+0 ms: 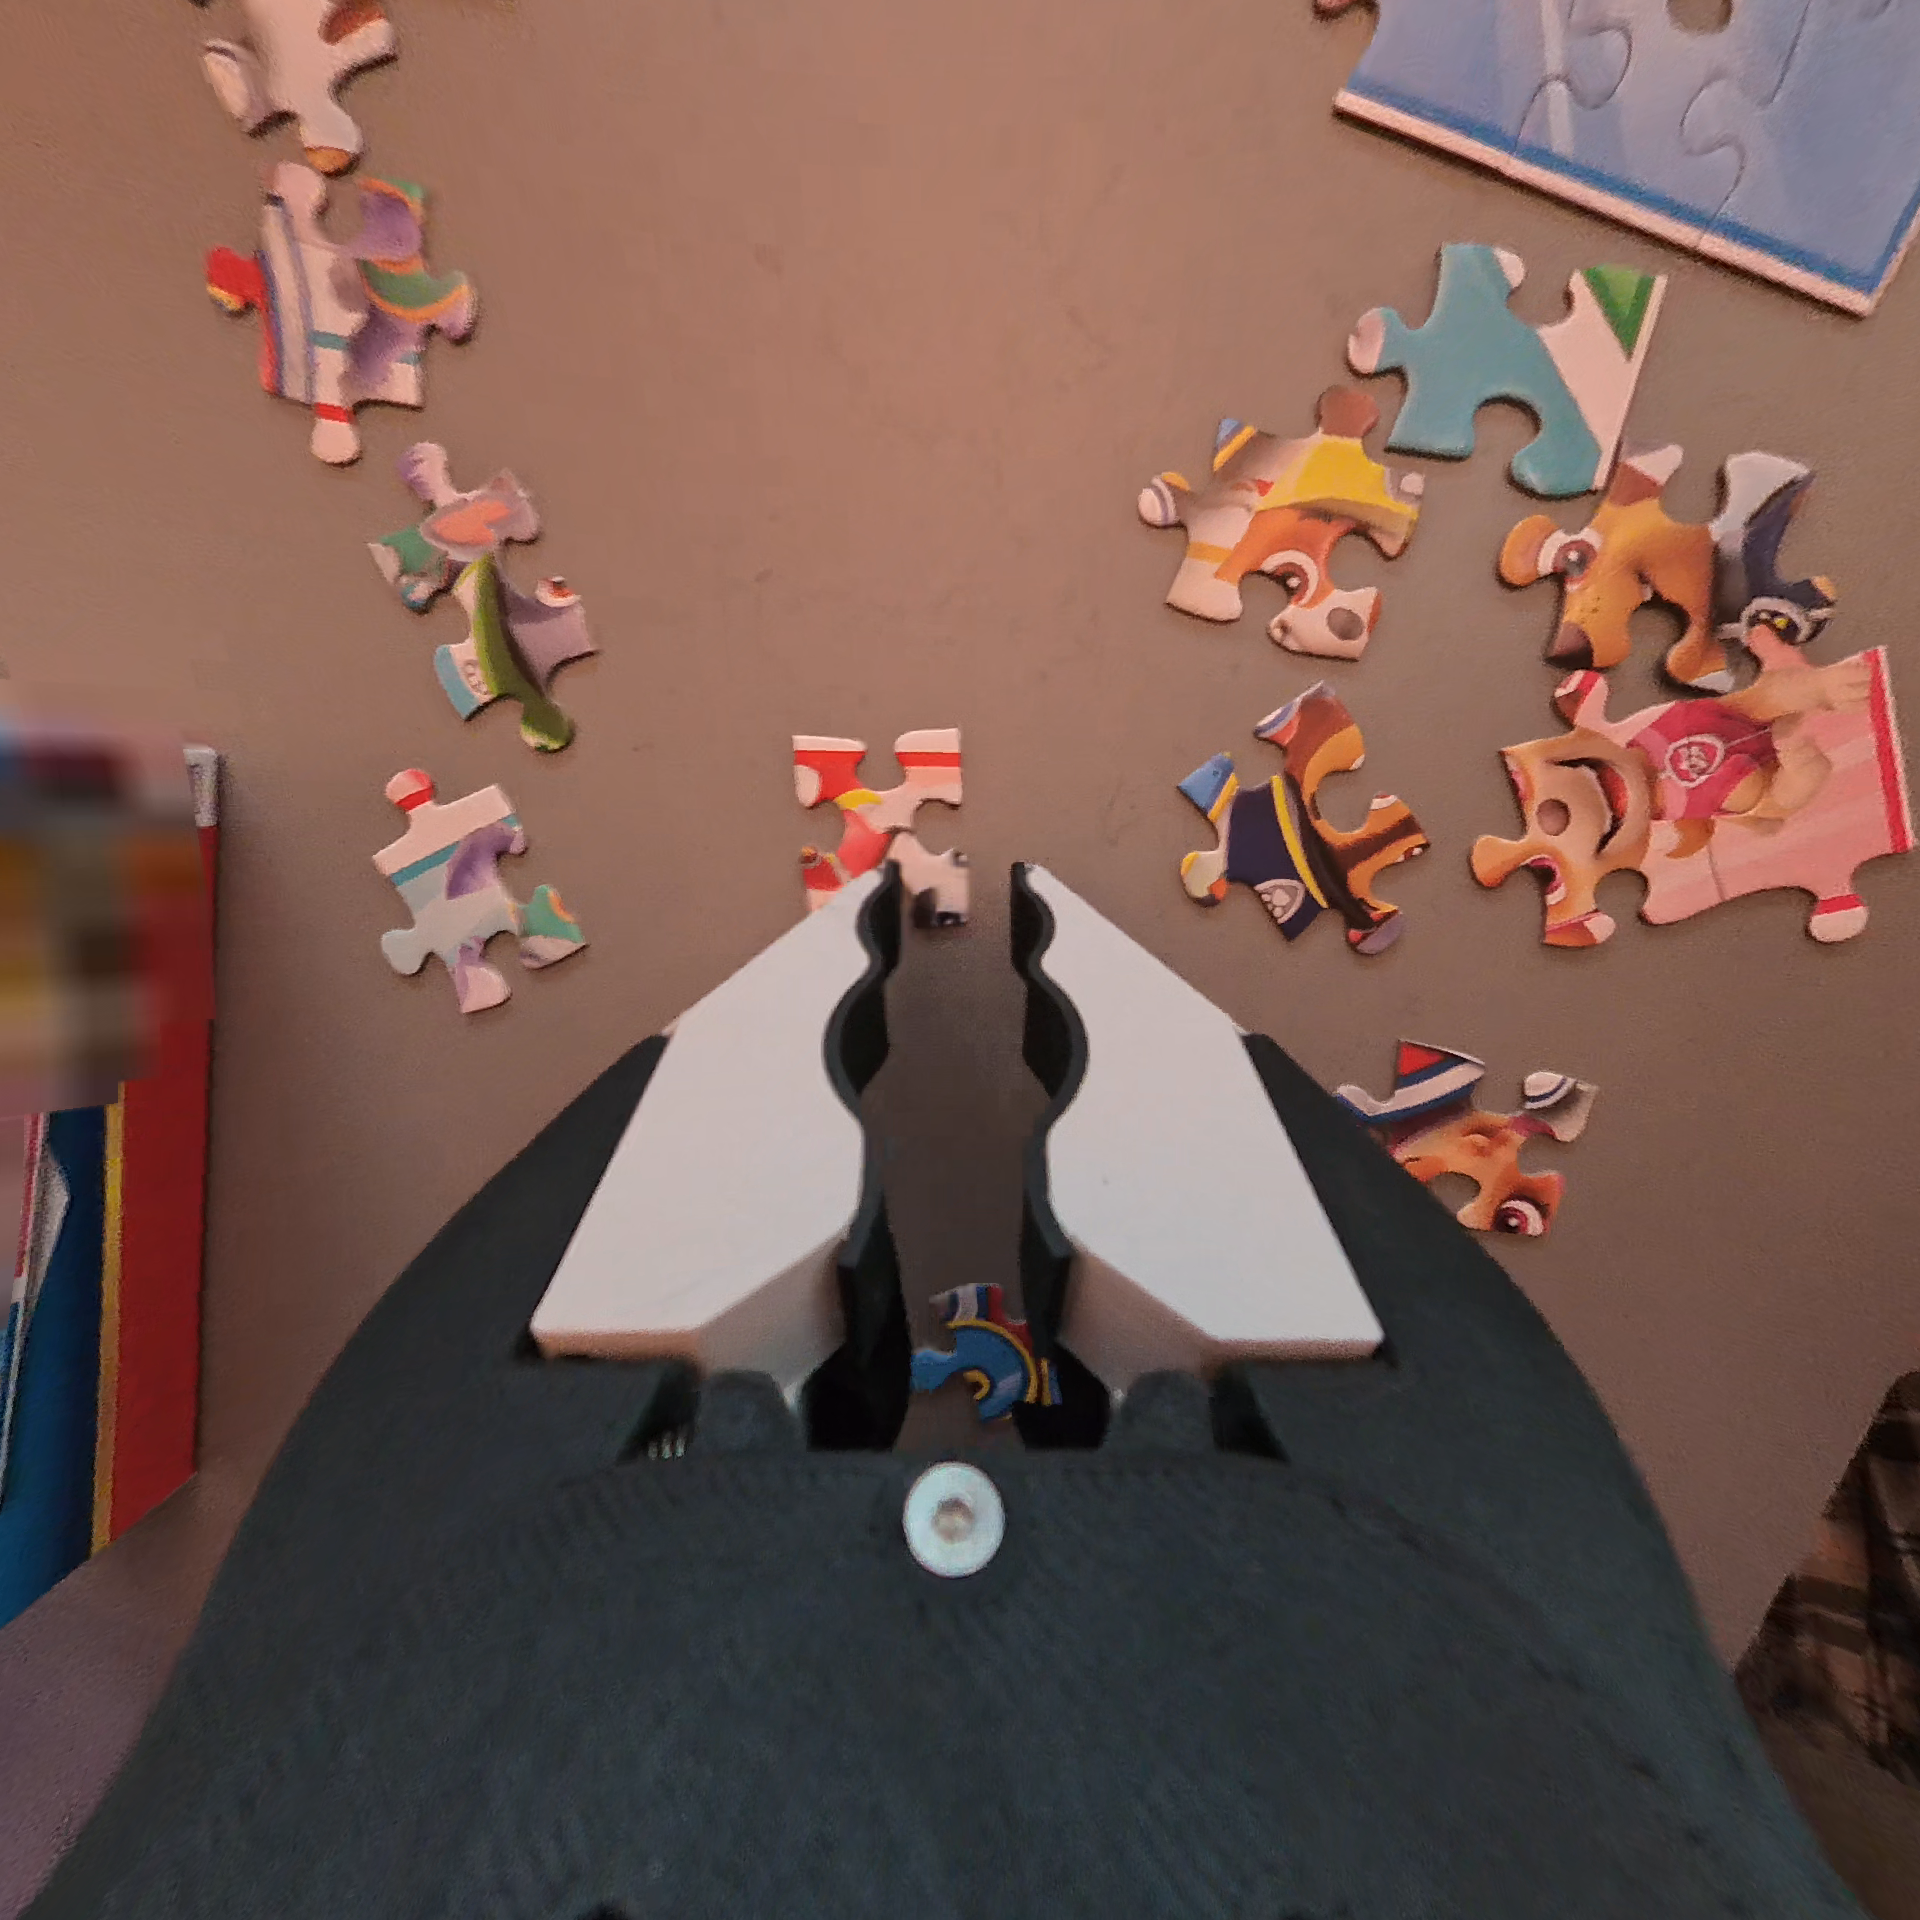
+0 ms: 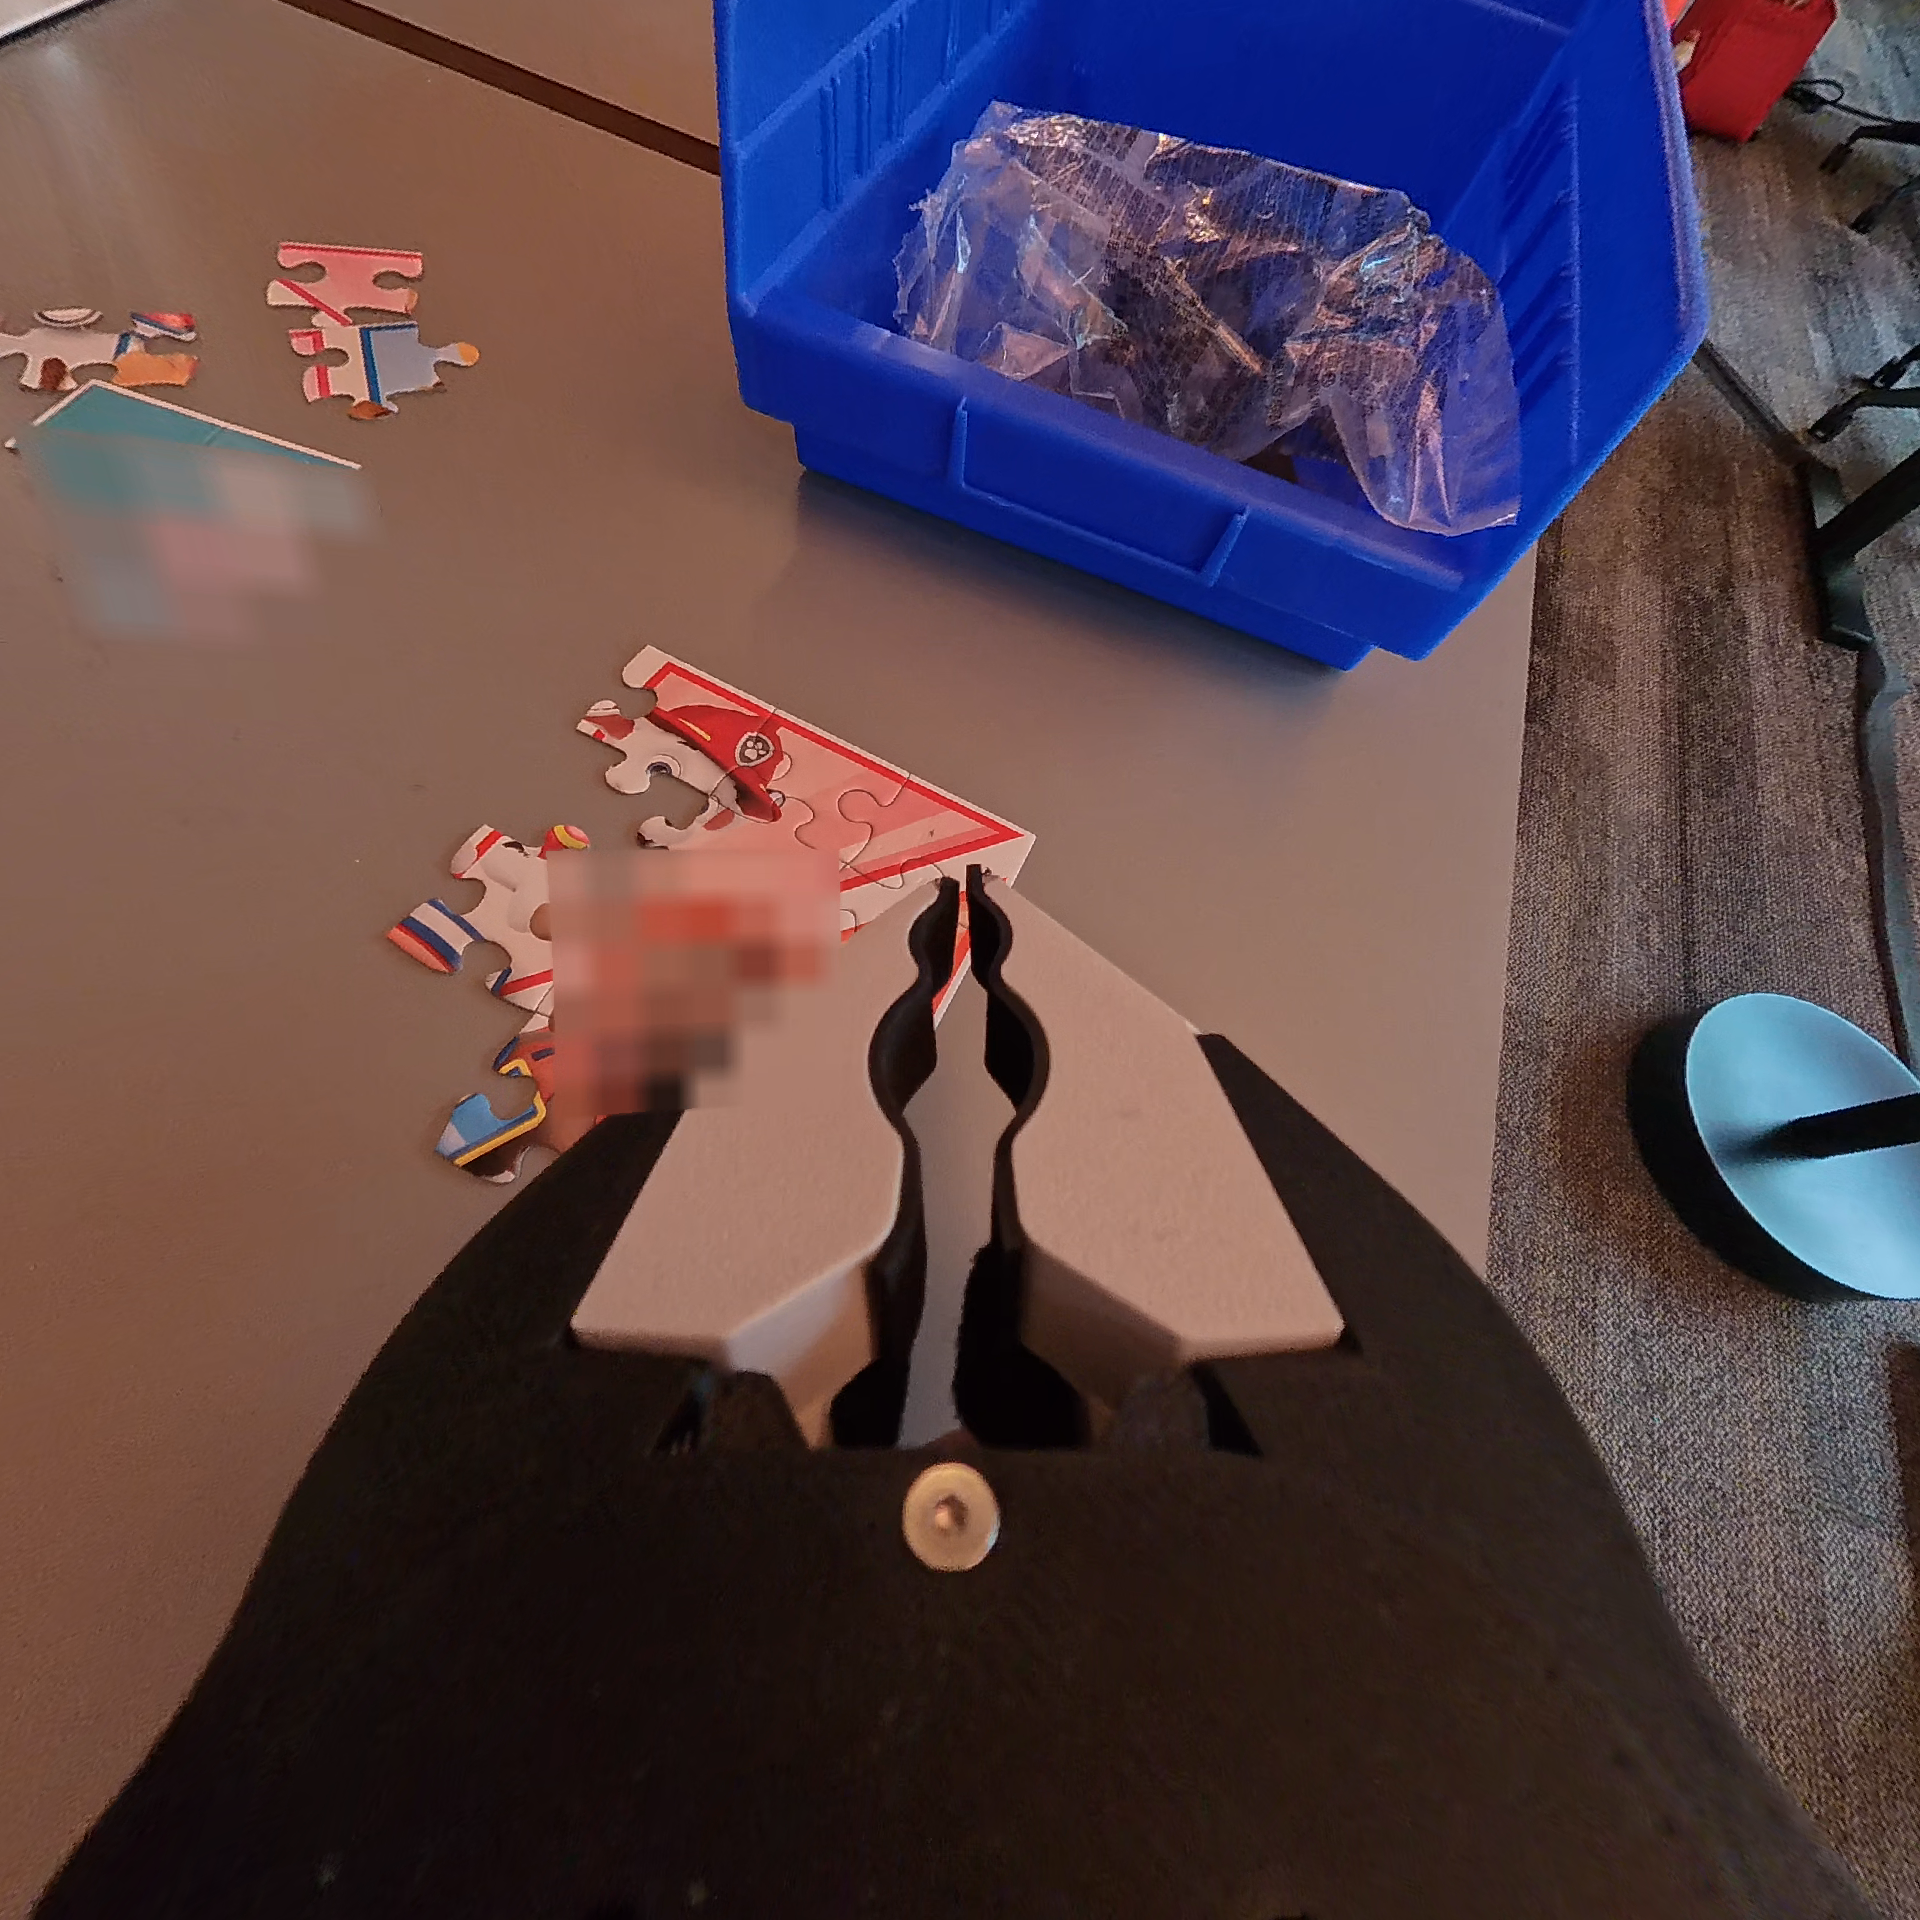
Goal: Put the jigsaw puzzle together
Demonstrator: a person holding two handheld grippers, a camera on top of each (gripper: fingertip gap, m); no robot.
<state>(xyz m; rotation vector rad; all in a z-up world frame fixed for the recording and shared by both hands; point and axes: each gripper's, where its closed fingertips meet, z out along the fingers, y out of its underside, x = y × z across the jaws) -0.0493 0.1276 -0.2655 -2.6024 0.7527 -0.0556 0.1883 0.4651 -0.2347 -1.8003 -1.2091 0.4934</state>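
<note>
Your red cluster sits near the counter's right edge, your right tool nearly closed at its corner, likely steadying it. Loose pieces lie spread, faces up, for choosing; your left tool hangs narrowly parted, empty, over one.

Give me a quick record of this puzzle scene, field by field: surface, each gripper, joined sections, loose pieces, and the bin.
surface: brown table
left gripper: open, over a red and white loose piece
right gripper: nearly shut, tips at the red joined section
other joined section: blue section, far right
loose pieces: scattered on both sides of the left gripper
blue bin: holds a crumpled clear plastic bag
</note>
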